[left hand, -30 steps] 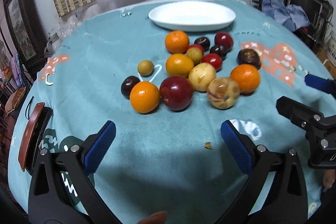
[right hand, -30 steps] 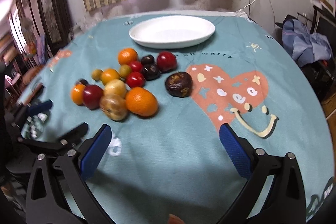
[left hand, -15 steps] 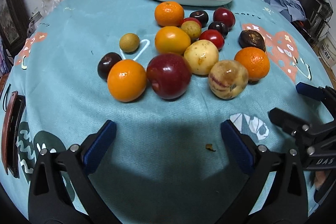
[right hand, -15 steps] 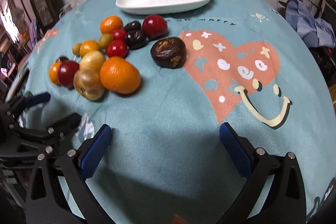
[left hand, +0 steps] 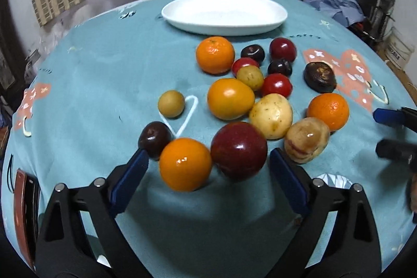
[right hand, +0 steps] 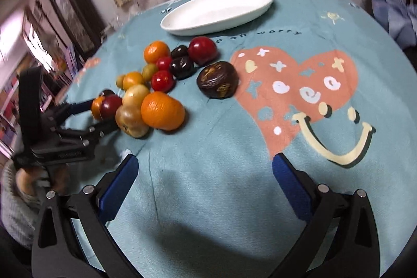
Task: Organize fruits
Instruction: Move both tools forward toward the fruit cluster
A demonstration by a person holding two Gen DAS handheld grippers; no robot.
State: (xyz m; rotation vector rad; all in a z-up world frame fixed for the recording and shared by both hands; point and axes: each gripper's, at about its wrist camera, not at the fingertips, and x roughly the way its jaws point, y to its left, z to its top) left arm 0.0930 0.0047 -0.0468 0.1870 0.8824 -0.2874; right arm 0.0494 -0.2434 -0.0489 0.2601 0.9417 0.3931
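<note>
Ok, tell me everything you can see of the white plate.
The plate is a plain white, shallow oval dish with a low raised rim, smooth and matte like ceramic or melamine. It sits flat and upright on the teal cloth at the far side of the table, beyond the fruit cluster. Nothing is on it. No fruit touches it; the nearest, an orange, lies just short of its near rim. Both grippers are well away.

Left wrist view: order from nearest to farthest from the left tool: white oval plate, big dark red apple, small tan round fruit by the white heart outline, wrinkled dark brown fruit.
1. Big dark red apple: between the left tool's open fingers.
2. Small tan round fruit: left of centre, beside the heart outline.
3. Wrinkled dark brown fruit: right side, on the pink heart print's edge.
4. White oval plate: far end of the table.
</note>
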